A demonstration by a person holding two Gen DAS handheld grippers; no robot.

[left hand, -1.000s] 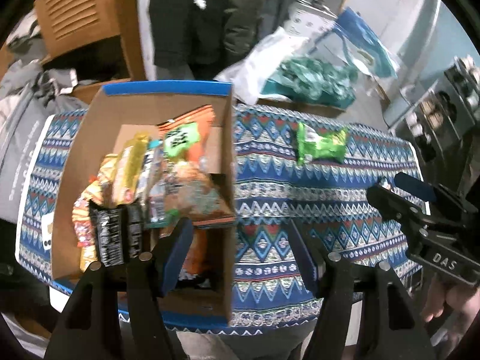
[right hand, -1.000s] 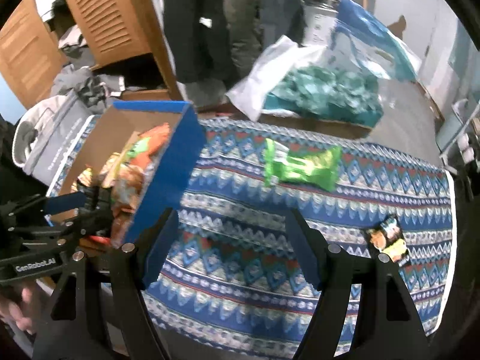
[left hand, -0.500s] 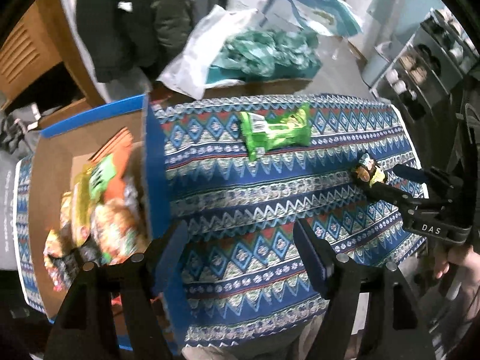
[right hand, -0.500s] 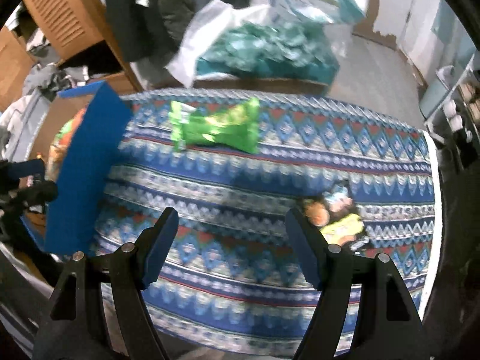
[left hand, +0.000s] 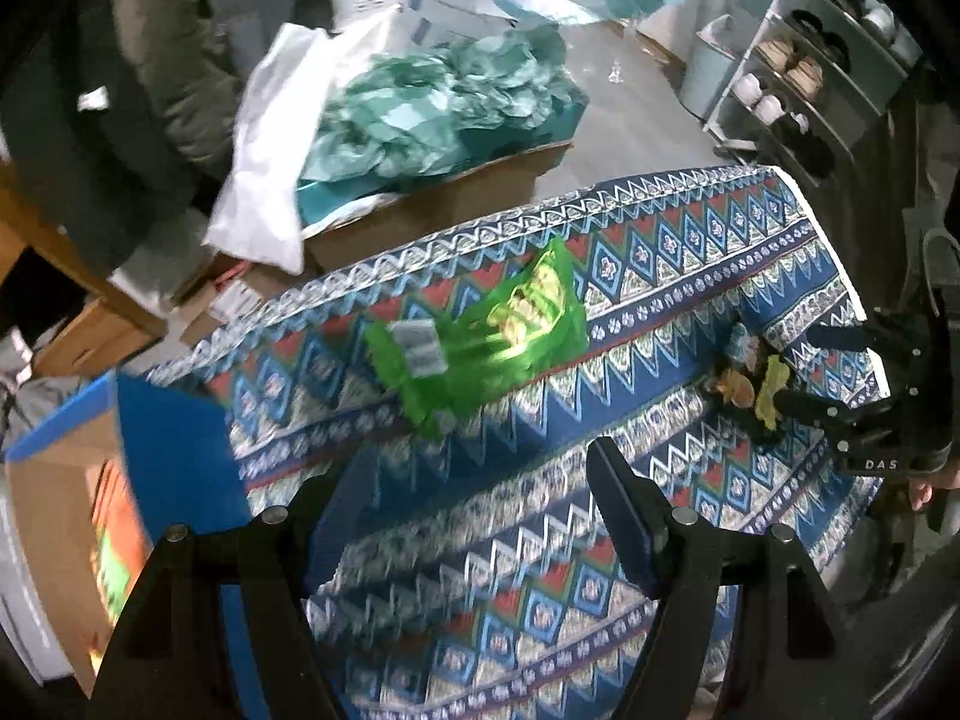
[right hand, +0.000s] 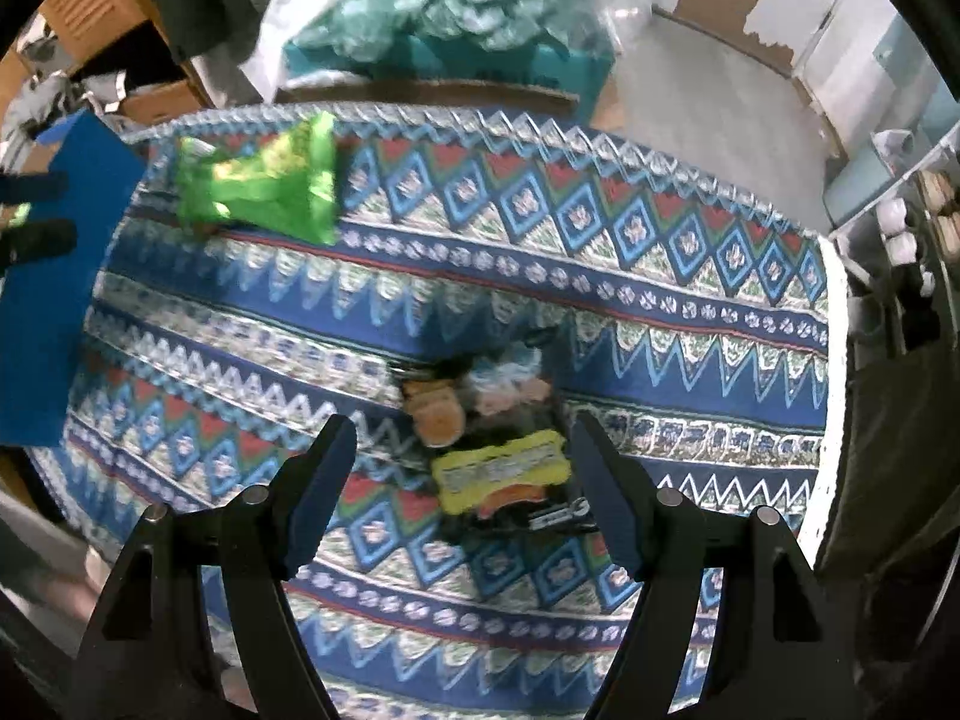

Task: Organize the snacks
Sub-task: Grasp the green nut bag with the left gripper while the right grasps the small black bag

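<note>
A green snack bag [left hand: 480, 336] lies on the patterned tablecloth [left hand: 540, 540], ahead of my open, empty left gripper [left hand: 480, 504]. It also shows in the right wrist view [right hand: 258, 186] at far left. A small dark snack packet with yellow label [right hand: 498, 450] lies between the fingers of my open right gripper [right hand: 459, 480], just above the cloth. The same packet [left hand: 750, 384] and right gripper [left hand: 798, 372] show at the right of the left wrist view. A blue-edged cardboard box [left hand: 162, 468] holding snacks sits at left.
A teal box of crumpled green paper with a white plastic bag [left hand: 420, 102] stands beyond the table's far edge. A metal shelf rack [left hand: 828, 78] is at the right. The box's blue wall [right hand: 54, 300] stands at left in the right wrist view.
Both grippers have swung right, away from the box. The right gripper has closed in on the dark packet, which now lies between its fingers. The left now faces the green bag.
</note>
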